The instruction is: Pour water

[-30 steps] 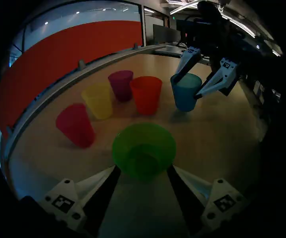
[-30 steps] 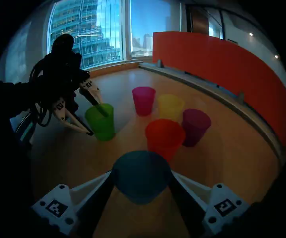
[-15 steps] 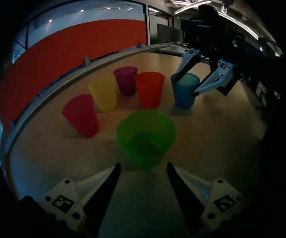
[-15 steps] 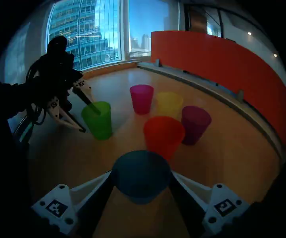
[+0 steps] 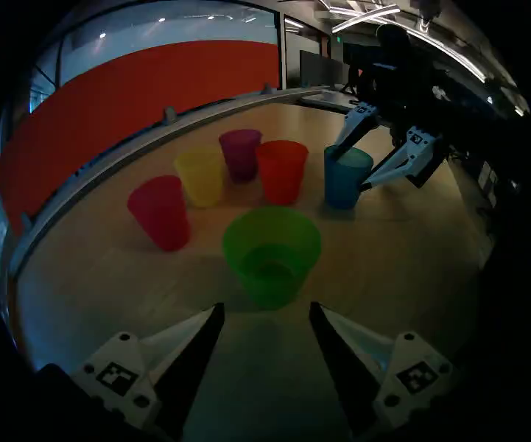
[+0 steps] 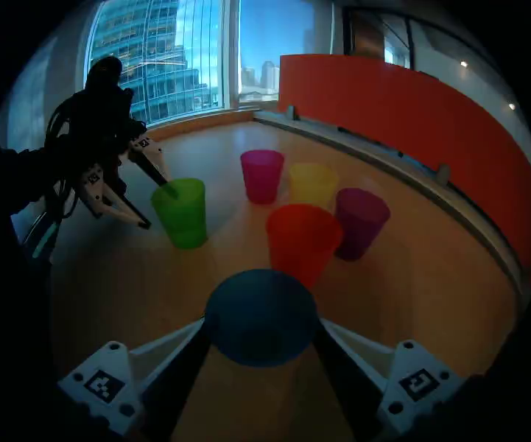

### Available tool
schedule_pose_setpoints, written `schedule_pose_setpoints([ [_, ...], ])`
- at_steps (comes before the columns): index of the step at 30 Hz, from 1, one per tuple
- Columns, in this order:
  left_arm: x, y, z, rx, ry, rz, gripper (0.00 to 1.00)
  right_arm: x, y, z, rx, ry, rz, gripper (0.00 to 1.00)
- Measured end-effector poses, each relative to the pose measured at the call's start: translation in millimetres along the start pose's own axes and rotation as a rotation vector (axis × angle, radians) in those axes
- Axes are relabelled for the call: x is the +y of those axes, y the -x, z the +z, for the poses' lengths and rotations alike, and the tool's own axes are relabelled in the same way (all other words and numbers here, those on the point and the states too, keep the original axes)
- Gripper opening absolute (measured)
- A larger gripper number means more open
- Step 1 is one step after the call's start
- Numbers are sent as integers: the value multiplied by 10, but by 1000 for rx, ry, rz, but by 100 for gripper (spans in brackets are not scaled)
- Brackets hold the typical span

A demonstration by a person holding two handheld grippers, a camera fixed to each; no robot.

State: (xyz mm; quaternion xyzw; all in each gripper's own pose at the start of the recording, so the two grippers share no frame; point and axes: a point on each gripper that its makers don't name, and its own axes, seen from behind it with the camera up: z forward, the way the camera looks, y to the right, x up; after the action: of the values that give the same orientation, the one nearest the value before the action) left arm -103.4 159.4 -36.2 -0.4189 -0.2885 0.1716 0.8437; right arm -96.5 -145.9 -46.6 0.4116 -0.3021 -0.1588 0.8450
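Note:
A green cup (image 5: 271, 254) stands upright on the wooden table (image 5: 412, 250), just beyond my left gripper (image 5: 265, 309), whose fingers are open and apart from it. The right gripper view has the same green cup (image 6: 182, 212) with the left gripper (image 6: 147, 197) beside it. My right gripper (image 6: 261, 328) is shut on a blue cup (image 6: 261, 317), one finger on each side. From the left gripper view the blue cup (image 5: 346, 177) sits upright between the right gripper's fingers (image 5: 353, 131). I cannot see water in either cup.
Several more cups stand in a cluster: magenta (image 5: 160, 212), yellow (image 5: 201, 177), purple (image 5: 240, 153) and orange-red (image 5: 281, 171). A red wall panel (image 5: 140, 88) runs along the table's far edge. Windows (image 6: 169, 59) lie behind the left gripper.
My left gripper has drawn back from the green cup, which stays on the table. The right gripper keeps its hold on the blue cup, which now looks a little larger in its view.

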Motion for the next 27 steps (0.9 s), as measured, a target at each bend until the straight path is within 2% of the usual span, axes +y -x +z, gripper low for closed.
schedule_pose_setpoints([
  [8, -13, 27, -94, 11, -15, -13, 85, -3, 18, -56, 1, 18, -5, 100],
  [15, -40, 40, -220, 30, -47, -23, 85, -5, 76, -187, 7, 45, 2, 100],
  [18, -73, 20, -283, 49, -71, -36, 85, 8, 100, -264, 13, 63, 15, 100],
  [27, -270, -54, -488, 130, -194, -98, 85, 51, 105, -485, 62, 108, 79, 100],
])
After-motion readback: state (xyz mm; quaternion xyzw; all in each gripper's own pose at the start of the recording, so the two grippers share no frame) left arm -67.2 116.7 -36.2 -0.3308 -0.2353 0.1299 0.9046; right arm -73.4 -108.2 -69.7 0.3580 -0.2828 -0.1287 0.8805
